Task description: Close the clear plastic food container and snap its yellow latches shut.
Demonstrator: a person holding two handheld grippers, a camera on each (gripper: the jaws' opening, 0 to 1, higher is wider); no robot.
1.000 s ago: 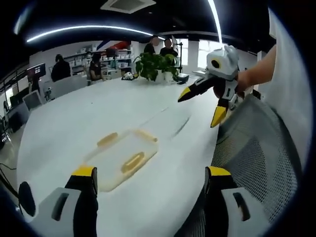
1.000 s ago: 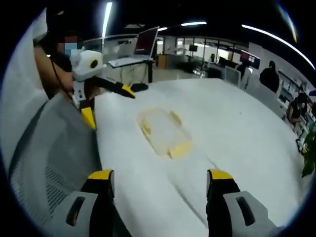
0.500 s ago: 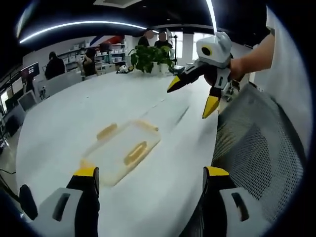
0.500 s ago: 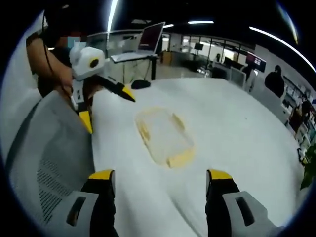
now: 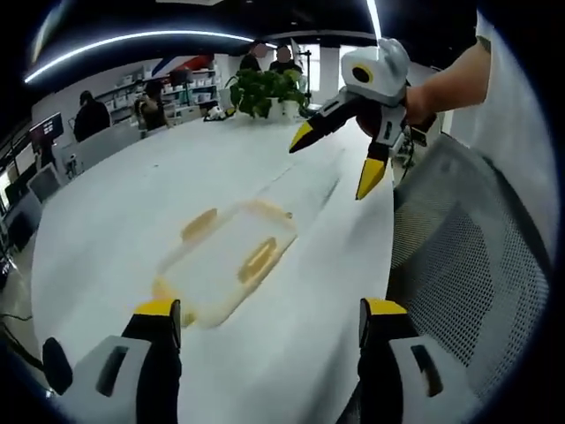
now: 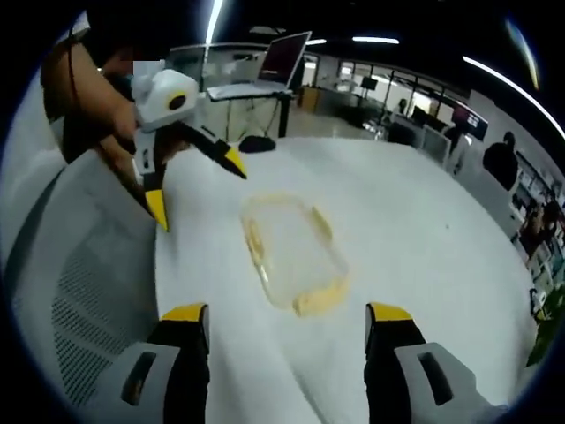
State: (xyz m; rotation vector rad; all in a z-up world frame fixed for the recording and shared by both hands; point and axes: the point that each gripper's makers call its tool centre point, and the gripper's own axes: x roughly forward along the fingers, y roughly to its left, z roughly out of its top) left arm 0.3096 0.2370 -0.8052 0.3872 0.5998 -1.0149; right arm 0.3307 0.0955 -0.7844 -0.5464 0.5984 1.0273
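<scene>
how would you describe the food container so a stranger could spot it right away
Look at the big white table. Near its edge by the grey mesh chair lies a flat clear plastic food container with yellow latches, the one yellow-trimmed see-through thing on the white surface.

I see a big white table (image 5: 132,203) in front of me, a grey mesh chair (image 5: 459,256) at its edge, a leafy potted plant (image 5: 265,91) at the far end, and a laptop (image 6: 281,60) on a stand beyond.

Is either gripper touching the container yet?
No. In the left gripper view the right gripper hangs open in the air above the table, and the left gripper sits short of the container.
</scene>
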